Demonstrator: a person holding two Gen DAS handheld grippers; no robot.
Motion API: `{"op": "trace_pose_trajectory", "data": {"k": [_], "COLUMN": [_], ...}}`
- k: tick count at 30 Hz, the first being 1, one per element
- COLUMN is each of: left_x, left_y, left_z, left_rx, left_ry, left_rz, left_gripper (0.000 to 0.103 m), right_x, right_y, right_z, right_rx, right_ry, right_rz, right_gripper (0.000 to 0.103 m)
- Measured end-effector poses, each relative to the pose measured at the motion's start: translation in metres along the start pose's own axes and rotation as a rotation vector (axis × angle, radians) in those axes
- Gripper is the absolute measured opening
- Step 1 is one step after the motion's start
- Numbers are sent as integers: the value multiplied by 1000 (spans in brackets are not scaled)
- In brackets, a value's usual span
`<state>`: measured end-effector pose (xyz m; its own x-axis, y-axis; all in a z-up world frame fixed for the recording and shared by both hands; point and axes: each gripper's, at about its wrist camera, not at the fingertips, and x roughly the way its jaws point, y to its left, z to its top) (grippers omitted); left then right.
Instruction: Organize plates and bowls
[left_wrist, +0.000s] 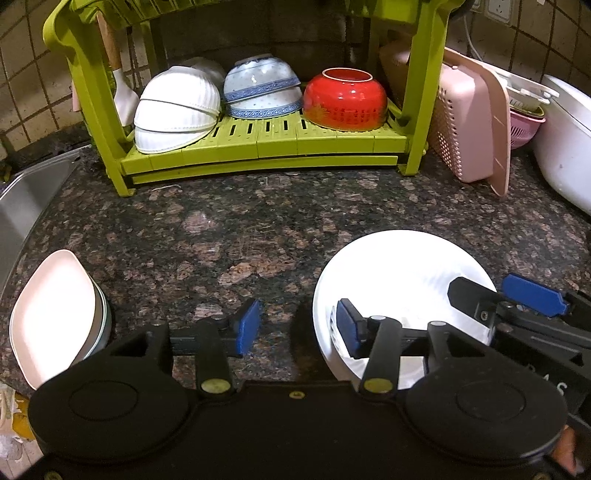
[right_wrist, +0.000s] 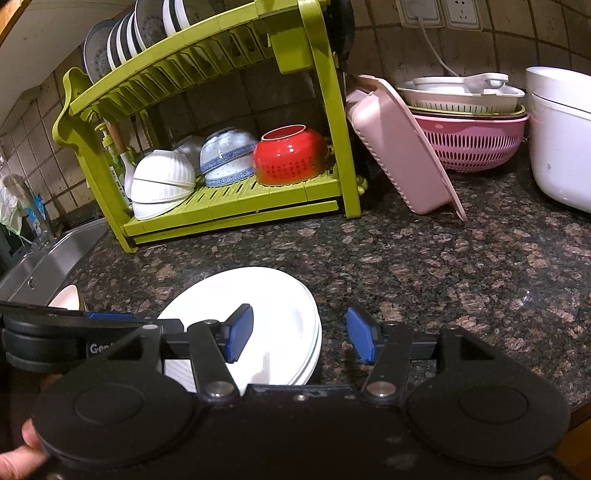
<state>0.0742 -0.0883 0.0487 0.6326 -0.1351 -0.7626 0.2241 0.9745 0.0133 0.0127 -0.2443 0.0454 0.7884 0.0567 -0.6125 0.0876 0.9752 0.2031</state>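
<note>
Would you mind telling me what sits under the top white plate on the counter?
Under the top white plate, more white plates' stacked rims show; the count is unclear, their faces covered.

Bare counter (right_wrist: 424, 266) between rack (right_wrist: 236, 206) and plates (right_wrist: 258, 295).

Countertop (left_wrist: 229, 236) speckled polished granite; dish rack (left_wrist: 258, 142) matt green plastic; red bowl (left_wrist: 345, 99) glossy glazed; sink (right_wrist: 55, 254) brushed steel.

rack (right_wrist: 207, 210) at back of counter (right_wrist: 443, 266) | 3 bowl groups on its lower shelf | plates in its upper tier | plate stack (right_wrist: 280, 314) in front on counter | sink (right_wrist: 44, 266) left | colanders (right_wrist: 469, 136) right of rack
</note>
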Motion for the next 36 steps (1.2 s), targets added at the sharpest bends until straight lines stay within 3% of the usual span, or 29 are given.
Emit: {"op": "trace_pose_trajectory", "data": {"k": [10,14,20,25,29,36], "left_x": [-3,-8,-10,-8,-12,-13], "left_y": [9,13,17,24,28,23], "left_z": [4,6,8,11,11,11], "left_rx": [-59,-74,-85,-116,-139,-90], "left_ry": [-17,-49,-70,-19,-28,-17], "left_rz": [1,24,53,-10,-42,-78], "left_gripper": [55,62,62,62,62,61], "right_x": [-3,-7,-13,-12,-1,10], "right_y": [-2,-4,-5,-2,-2,-7], "right_z": [5,15,36,44,39,27], "right_rx": [26,25,-4,19,44,61], "right_ry": [-27,-38,-53,-9,71,149], "right_rz": [9,-29,-70,-21,22,20], "right_gripper": [62,65,68,68,67,66]}}
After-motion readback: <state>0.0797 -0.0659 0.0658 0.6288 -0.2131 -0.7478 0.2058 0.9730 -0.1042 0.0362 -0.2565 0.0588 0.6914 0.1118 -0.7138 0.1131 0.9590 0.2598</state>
